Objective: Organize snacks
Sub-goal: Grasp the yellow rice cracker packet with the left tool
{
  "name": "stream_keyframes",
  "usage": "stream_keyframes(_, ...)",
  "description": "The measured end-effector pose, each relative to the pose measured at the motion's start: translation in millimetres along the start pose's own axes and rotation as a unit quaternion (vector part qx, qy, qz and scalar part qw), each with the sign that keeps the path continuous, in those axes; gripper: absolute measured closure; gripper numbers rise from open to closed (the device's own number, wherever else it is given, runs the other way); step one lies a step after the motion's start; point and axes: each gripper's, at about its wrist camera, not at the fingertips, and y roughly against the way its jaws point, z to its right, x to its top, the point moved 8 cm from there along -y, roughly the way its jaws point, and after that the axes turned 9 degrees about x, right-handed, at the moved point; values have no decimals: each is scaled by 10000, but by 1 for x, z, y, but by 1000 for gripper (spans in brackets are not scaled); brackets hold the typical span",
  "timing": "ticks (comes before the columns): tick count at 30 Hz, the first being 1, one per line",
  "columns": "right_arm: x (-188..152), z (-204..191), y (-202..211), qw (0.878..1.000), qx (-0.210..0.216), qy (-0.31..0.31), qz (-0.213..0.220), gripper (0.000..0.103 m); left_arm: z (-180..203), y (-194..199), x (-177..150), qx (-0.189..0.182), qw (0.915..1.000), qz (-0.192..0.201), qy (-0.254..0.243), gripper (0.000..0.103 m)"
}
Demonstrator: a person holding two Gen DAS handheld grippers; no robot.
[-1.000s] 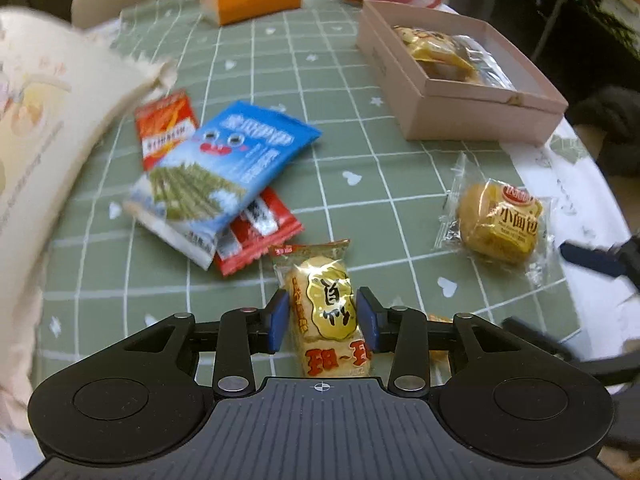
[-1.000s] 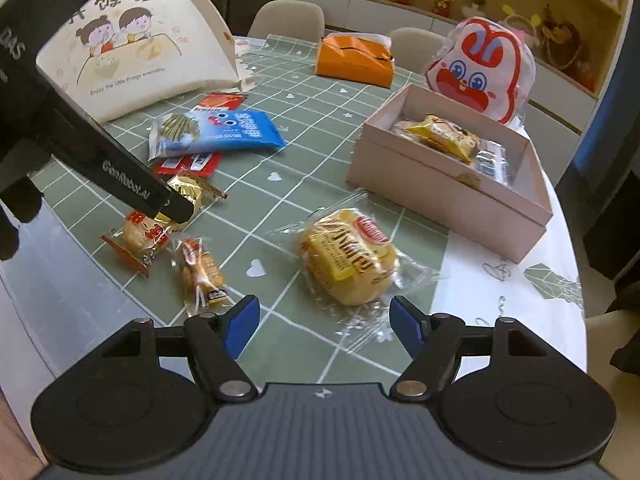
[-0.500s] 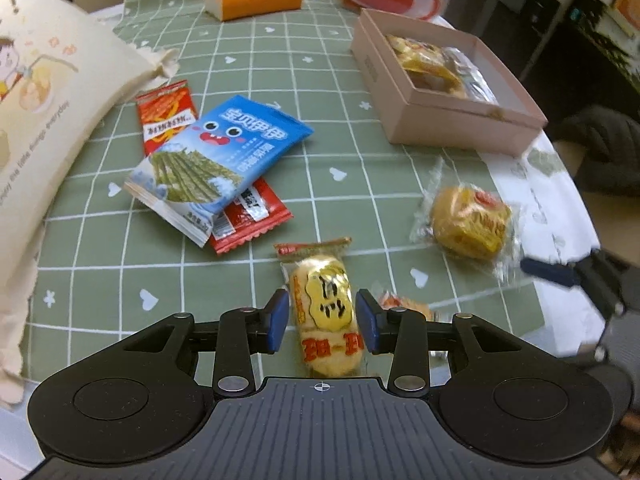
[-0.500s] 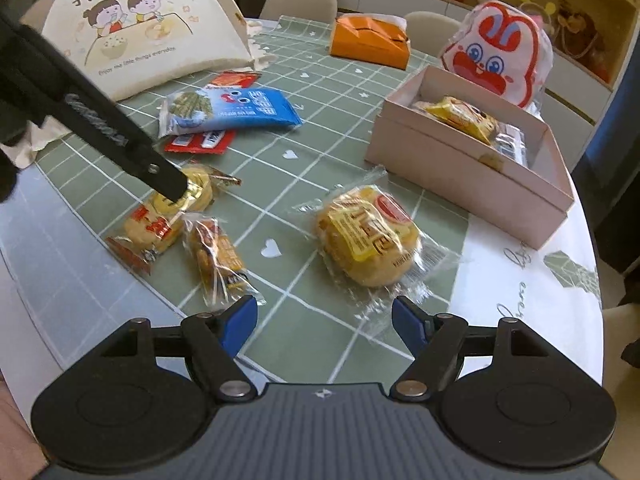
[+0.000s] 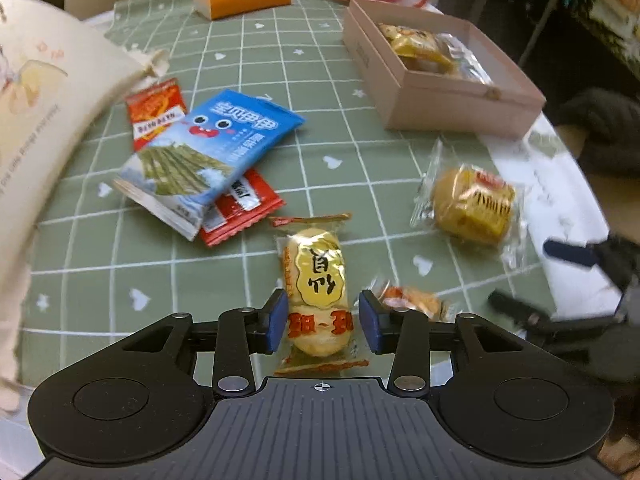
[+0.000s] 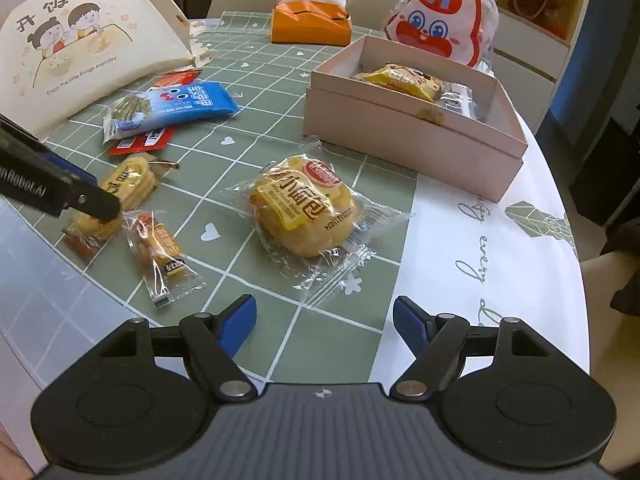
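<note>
My left gripper (image 5: 323,316) straddles a gold-wrapped rice cracker pack (image 5: 316,280) on the green tablecloth; its pads stand close on both sides with small gaps showing. The same pack shows in the right wrist view (image 6: 120,188) under the left gripper's fingers (image 6: 96,204). My right gripper (image 6: 324,322) is open and empty, just short of a wrapped yellow bun (image 6: 304,208), also in the left view (image 5: 472,204). A small orange snack pack (image 6: 160,248) lies beside the cracker. The pink box (image 6: 408,136) holds several snacks.
A blue seaweed pack (image 5: 212,152) lies over red sachets (image 5: 240,208). A cream tote bag (image 6: 72,52) stands at the left. An orange tissue box (image 6: 310,20) and a rabbit-face bag (image 6: 440,20) stand at the back. The table edge runs along the right.
My left gripper's pads have opened slightly around the cracker pack, and it sits lower on the table. My right gripper has moved closer to the yellow bun.
</note>
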Motion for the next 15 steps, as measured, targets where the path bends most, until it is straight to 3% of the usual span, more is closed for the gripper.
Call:
stream_keyframes(7,0,1,-2,9994,84,-342,71,21,1,-17,2,101,9998,-145,4,59)
stream_keyframes(10,-4,9,-4,9977,151,-655,97,14,0,-17,2,62,9999,-124,44,59)
stream_keyframes(15,-6,6,-6,9982,190,-566,80,4,-2,-16,2,-37,9998,-120,120,59)
